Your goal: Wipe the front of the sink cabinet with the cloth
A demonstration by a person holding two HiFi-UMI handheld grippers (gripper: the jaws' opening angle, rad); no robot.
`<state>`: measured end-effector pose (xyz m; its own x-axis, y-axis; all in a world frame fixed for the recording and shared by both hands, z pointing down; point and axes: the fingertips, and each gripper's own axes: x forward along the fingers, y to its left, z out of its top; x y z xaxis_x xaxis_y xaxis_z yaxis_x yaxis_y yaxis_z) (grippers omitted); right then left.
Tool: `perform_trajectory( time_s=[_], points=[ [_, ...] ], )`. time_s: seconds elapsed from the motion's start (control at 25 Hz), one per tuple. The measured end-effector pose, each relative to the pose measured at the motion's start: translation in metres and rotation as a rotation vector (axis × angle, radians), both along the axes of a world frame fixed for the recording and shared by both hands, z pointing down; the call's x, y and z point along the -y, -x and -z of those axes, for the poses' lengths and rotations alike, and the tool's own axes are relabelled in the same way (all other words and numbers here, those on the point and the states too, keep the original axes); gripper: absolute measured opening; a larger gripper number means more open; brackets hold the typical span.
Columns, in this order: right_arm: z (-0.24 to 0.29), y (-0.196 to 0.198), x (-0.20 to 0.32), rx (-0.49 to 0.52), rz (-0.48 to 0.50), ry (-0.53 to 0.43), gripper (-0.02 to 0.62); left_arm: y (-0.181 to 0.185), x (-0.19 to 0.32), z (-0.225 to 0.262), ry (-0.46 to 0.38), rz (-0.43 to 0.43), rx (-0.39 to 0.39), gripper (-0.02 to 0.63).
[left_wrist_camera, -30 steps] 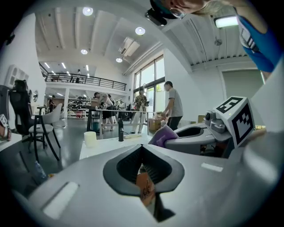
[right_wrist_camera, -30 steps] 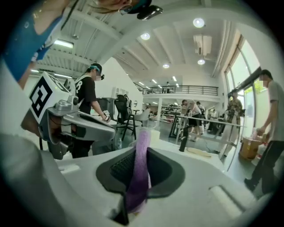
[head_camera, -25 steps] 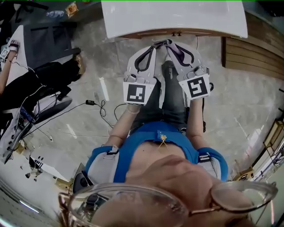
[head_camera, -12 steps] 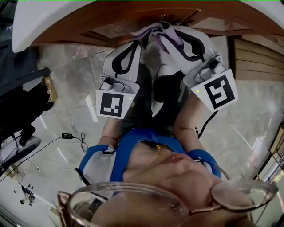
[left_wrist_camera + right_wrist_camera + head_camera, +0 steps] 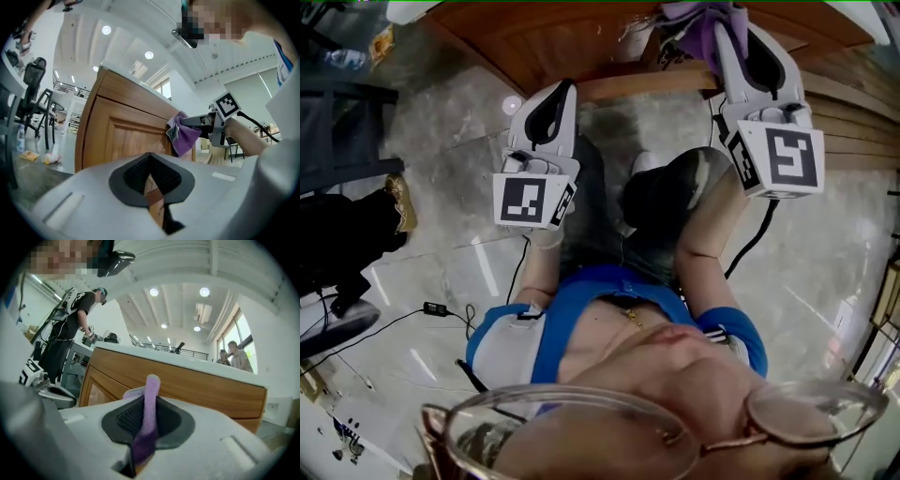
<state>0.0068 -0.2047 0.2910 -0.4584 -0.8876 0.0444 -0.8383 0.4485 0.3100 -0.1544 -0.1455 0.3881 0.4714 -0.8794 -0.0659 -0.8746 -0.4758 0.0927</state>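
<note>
Left gripper view: right gripper (image 5: 182,123) clamps the purple cloth (image 5: 184,137) at the cabinet front (image 5: 119,133), left gripper (image 5: 150,161) closed and empty; wiping apparently barely begun.

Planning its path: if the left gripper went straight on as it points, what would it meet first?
Most likely the cabinet's wooden door panel; nothing shows between it and the left gripper, though depth is unclear.

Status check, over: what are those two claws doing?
Right gripper shut on purple cloth, at the cabinet front. Left gripper shut, empty. Nothing in the way.
</note>
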Motion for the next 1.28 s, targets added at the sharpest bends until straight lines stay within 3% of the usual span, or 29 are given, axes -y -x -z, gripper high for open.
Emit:
perform_trajectory(
  time_s=[0.16,0.32,0.52,0.68,1.28],
  points=[
    [-0.005,-0.002,0.01,-0.027,-0.036,-0.001,0.054,0.01,-0.004,-0.009,0.017,0.03,-0.018,0.002],
    [-0.006,-0.004,0.011,0.018,-0.027,-0.036,0.052,0.014,-0.004,-0.016,0.03,0.044,-0.026,0.002],
    [-0.011,0.011,0.002,0.077,0.015,-0.071,0.052,0.024,-0.015,-0.024,0.033,0.079,-0.007,0.002],
    [-0.012,0.032,-0.002,0.05,0.051,-0.086,0.052,0.037,-0.024,-0.039,0.05,0.138,0.04,0.002],
    [-0.01,0.139,-0.007,0.117,0.323,-0.098,0.052,0.097,-0.059,-0.058,0.099,0.31,0.028,0.002]
  ],
)
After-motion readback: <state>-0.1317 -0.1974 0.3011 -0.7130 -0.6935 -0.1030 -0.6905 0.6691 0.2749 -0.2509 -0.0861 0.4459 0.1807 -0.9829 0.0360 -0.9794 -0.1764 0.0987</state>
